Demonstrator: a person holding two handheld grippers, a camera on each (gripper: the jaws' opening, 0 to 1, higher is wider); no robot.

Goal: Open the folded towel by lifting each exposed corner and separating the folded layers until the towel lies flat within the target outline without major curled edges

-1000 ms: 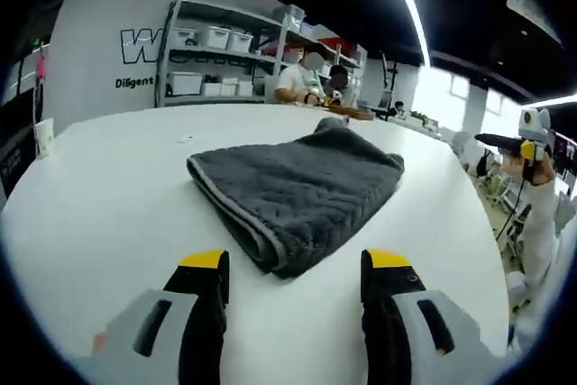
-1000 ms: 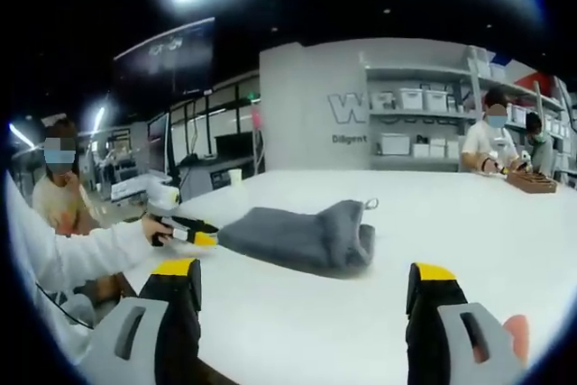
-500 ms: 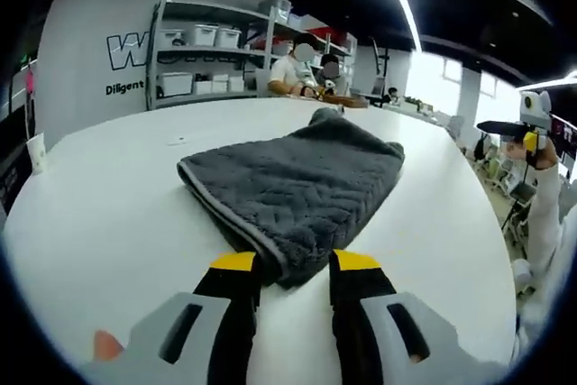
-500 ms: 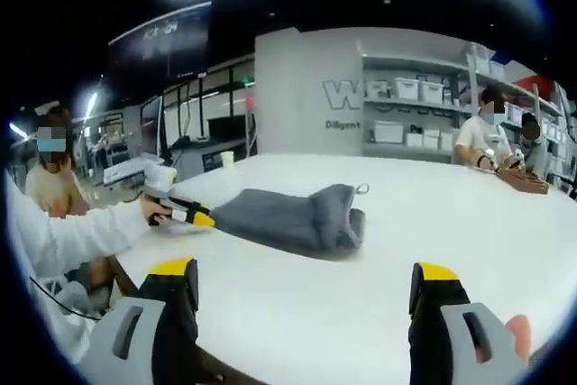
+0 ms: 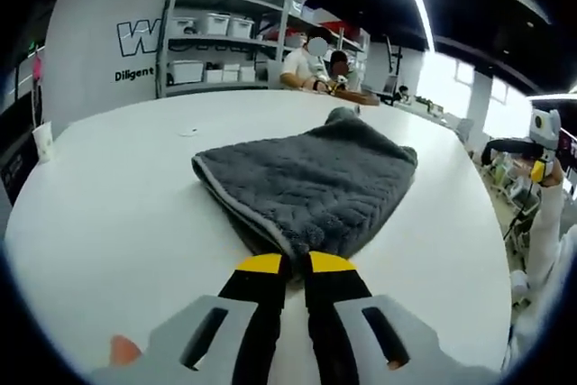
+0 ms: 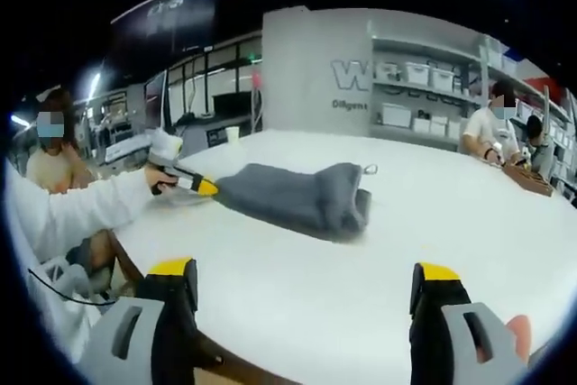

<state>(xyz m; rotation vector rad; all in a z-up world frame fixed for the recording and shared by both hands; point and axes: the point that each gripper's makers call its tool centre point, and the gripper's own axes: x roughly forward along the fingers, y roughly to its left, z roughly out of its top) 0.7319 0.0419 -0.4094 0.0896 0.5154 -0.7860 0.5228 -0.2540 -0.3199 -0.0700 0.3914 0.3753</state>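
A folded dark grey towel (image 5: pixel 311 182) lies on the white table (image 5: pixel 108 205), its near corner toward me. My left gripper (image 5: pixel 296 265) is shut on that near corner, its yellow-tipped jaws pinched together over the towel's edge. In the right gripper view the same towel (image 6: pixel 297 196) lies further off at centre, and the left gripper (image 6: pixel 200 187) comes in from the left, held by a white-sleeved arm, touching the towel's left end. My right gripper (image 6: pixel 302 272) hovers open above the table's near edge, nothing between its fingers.
Shelving with white bins (image 5: pixel 212 42) stands behind the table. Two people sit at the far end by a wooden tray (image 6: pixel 530 180). Another person (image 6: pixel 56 173) sits at the left. A paper cup (image 5: pixel 41 135) stands on the table's left edge.
My left gripper's jaws closed from wide open onto the towel's near corner. The right gripper stayed open, its view shifting slightly.
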